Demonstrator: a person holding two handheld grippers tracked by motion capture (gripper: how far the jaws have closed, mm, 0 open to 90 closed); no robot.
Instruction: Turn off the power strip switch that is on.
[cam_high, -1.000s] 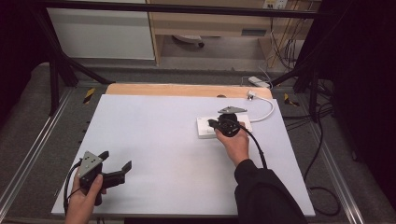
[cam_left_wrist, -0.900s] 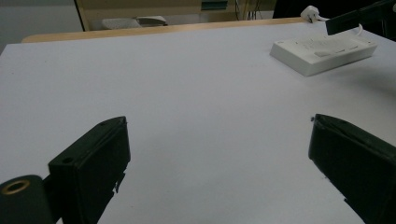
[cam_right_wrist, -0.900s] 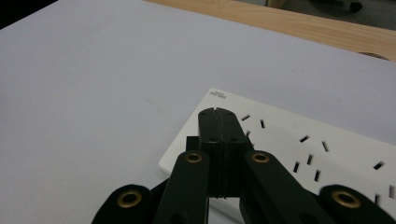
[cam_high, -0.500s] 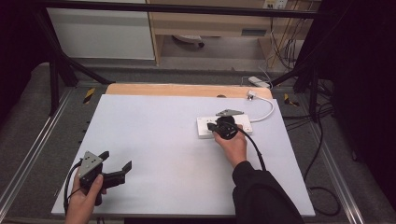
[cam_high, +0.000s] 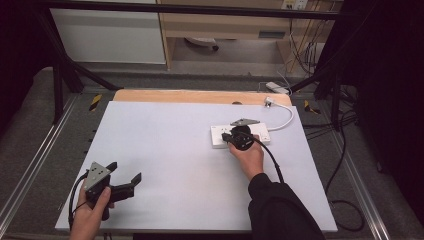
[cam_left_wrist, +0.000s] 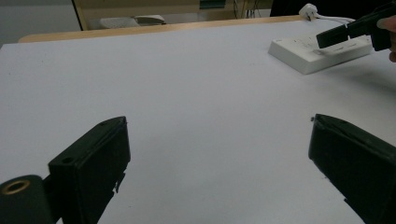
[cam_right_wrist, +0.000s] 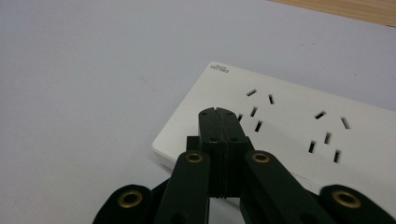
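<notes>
A white power strip (cam_high: 218, 137) lies on the white table at centre right, its cable curving to a plug (cam_high: 270, 102) by the far edge. My right gripper (cam_high: 226, 136) hovers over the strip's left end with both jaws pressed together and nothing between them. In the right gripper view the shut tips (cam_right_wrist: 218, 113) sit just above the strip (cam_right_wrist: 299, 126), beside its first socket holes. My left gripper (cam_high: 131, 181) rests at the front left corner, jaws wide apart and empty. The left gripper view has the strip (cam_left_wrist: 303, 52) far off, with the right gripper (cam_left_wrist: 332, 37) over it.
The white board (cam_high: 160, 150) covers a wooden table whose bare strip (cam_high: 190, 96) runs along the far edge. Metal frame rails (cam_high: 30, 170) flank both sides. Cables (cam_high: 345, 165) hang off the right side. Cabinets stand beyond the table.
The right gripper has shifted slightly forward and left over the strip's end. The left gripper has stayed where it was.
</notes>
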